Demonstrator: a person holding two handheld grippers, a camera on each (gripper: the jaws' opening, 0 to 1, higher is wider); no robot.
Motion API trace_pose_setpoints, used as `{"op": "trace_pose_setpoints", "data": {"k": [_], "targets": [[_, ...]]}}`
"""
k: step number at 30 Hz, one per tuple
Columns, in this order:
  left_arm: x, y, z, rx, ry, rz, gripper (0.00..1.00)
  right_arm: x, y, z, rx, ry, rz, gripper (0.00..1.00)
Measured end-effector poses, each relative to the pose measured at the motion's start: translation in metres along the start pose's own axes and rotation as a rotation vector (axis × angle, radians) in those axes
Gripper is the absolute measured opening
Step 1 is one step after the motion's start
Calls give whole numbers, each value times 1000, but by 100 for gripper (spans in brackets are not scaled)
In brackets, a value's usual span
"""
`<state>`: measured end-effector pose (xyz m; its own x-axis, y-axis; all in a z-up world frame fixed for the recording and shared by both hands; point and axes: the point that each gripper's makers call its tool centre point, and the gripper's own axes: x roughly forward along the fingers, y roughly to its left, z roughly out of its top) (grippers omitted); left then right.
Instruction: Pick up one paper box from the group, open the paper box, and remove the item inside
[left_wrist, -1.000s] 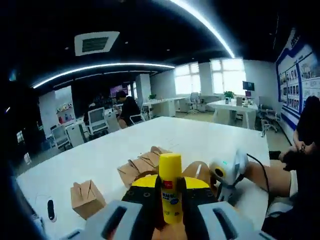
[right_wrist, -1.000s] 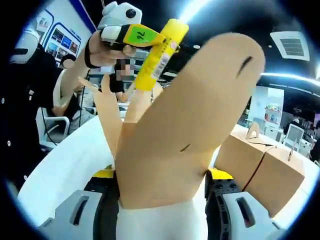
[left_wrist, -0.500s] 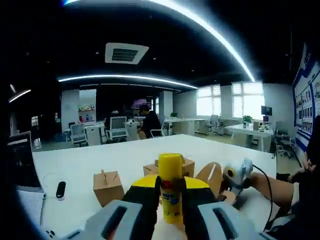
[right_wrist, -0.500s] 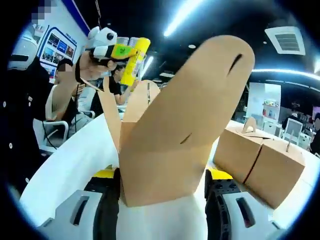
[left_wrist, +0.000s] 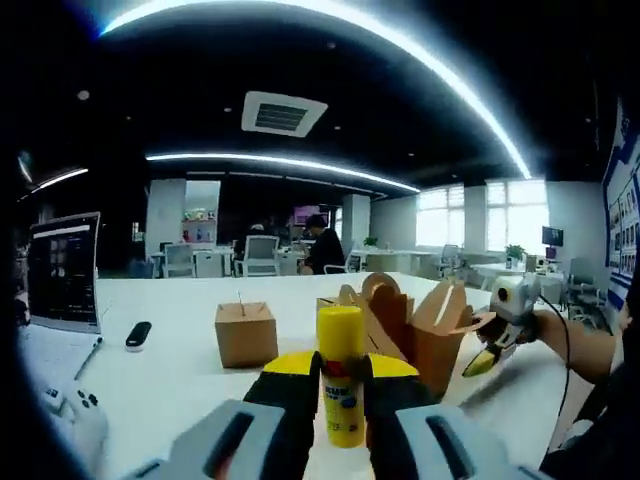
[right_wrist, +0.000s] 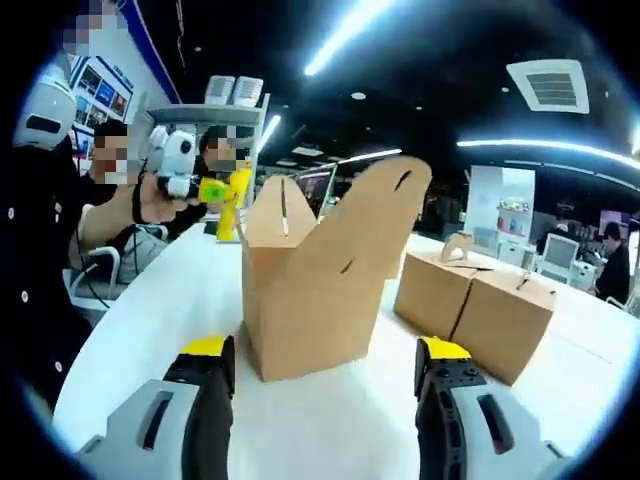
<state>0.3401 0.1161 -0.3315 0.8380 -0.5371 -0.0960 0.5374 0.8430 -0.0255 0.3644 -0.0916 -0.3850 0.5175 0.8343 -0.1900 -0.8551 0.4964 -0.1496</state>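
Currently: my left gripper (left_wrist: 343, 420) clamped on yellow spray can (left_wrist: 342, 372), rigid, slick, held mid-body. My right gripper (right_wrist: 325, 400) jaws apart; opened paper box (right_wrist: 315, 275) stands on white table (right_wrist: 150, 330), light, crushable.

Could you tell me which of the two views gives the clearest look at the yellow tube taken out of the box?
The left gripper view: the yellow tube stands upright and close, clamped between the left tool with its label facing the camera. In the right gripper view the tube is small and distant, held in that same tool beyond the opened paper box.
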Motion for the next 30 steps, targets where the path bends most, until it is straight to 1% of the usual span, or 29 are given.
{"op": "trace_pose_setpoints", "data": {"k": [4, 7, 9, 12, 16, 17, 20, 23, 24, 25, 27, 30], "targets": [[0, -6, -20, 47, -7, -5, 20, -12, 1, 7, -2, -25, -28, 72], [-1, -10, -31, 41, -3, -15, 20, -19, 12, 14, -21, -39, -44, 72], [-2, -9, -38, 43, 2, -8, 20, -22, 17, 15, -31, -38, -49, 71], [-3, -11, -47, 24, 8, -9, 20, -29, 31, 15, -50, -28, -56, 71], [-4, -11, -52, 31, 23, 0, 20, -34, 42, 16, -49, -28, -56, 70], [-7, -13, -53, 37, 28, 6, 20, -40, 52, 17, -34, -34, -63, 69], [-11, -13, -52, 39, 32, 9, 20, -47, 63, 17, -14, -52, -64, 68], [-14, -14, -52, 44, 28, 10, 20, -49, 69, 13, -1, -54, -69, 68], [-15, -17, -52, 65, 23, -8, 20, -52, 71, 10, 1, -47, -79, 68], [-16, -17, -52, 65, 22, -10, 20, -53, 72, 9, 2, -45, -82, 68], [-18, -18, -52, 66, 22, -15, 22, -56, 73, 7, 12, -47, -91, 68], [-18, -20, -53, 64, 32, -22, 32, -58, 74, 7, 23, -53, -98, 68]]}}
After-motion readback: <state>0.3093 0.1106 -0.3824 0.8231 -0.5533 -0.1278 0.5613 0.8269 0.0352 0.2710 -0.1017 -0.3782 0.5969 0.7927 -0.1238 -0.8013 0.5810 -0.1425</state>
